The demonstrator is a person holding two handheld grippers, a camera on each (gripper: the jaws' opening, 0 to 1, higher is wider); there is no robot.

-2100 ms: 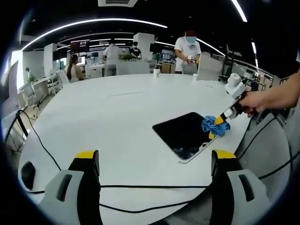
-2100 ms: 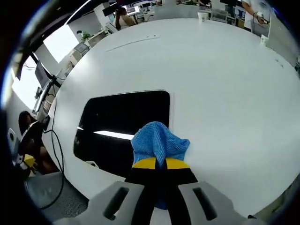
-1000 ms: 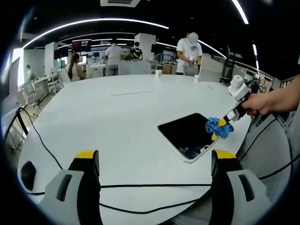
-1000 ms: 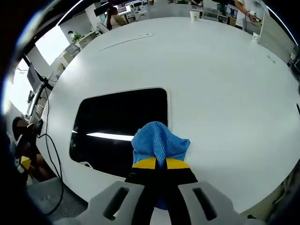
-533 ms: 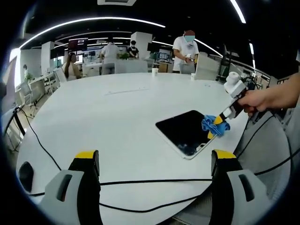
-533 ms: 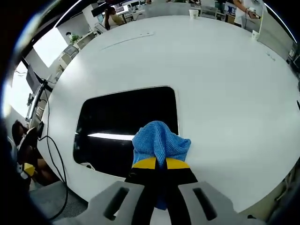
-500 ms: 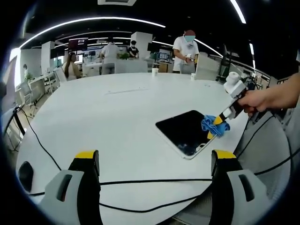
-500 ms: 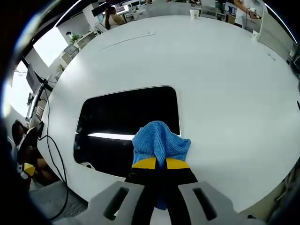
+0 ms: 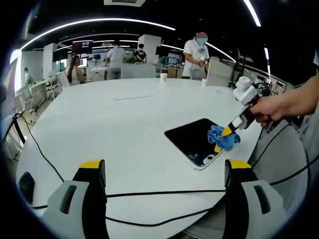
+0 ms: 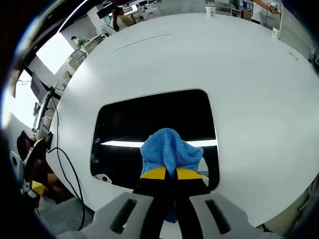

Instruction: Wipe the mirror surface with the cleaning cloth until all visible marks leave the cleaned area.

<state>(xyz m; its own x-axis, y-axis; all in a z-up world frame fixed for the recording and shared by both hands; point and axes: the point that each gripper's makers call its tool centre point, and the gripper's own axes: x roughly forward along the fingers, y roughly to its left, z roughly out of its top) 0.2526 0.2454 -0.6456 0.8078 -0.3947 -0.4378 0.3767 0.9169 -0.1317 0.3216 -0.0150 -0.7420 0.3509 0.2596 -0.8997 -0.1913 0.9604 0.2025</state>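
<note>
A dark rectangular mirror (image 9: 193, 140) (image 10: 149, 127) lies flat on the white round table (image 9: 124, 124) near its right edge. My right gripper (image 10: 166, 172) (image 9: 224, 137) is shut on a bunched blue cleaning cloth (image 10: 169, 151) (image 9: 219, 138), which rests over the mirror's near side. A hand (image 9: 269, 107) holds that gripper in the left gripper view. My left gripper (image 9: 164, 167) stands open well short of the mirror, its yellow-tipped fingers (image 9: 92, 164) wide apart above the table's front edge.
A black cable (image 9: 149, 193) runs along the table's front edge between my left jaws. Paper cups (image 9: 163, 76) stand at the far side. Several people (image 9: 196, 52) are at desks beyond the table. Another cable (image 10: 60, 149) trails off the left edge in the right gripper view.
The right gripper has carried the cloth from the mirror's right edge inward over the glass. The left gripper has stayed open, nearly still.
</note>
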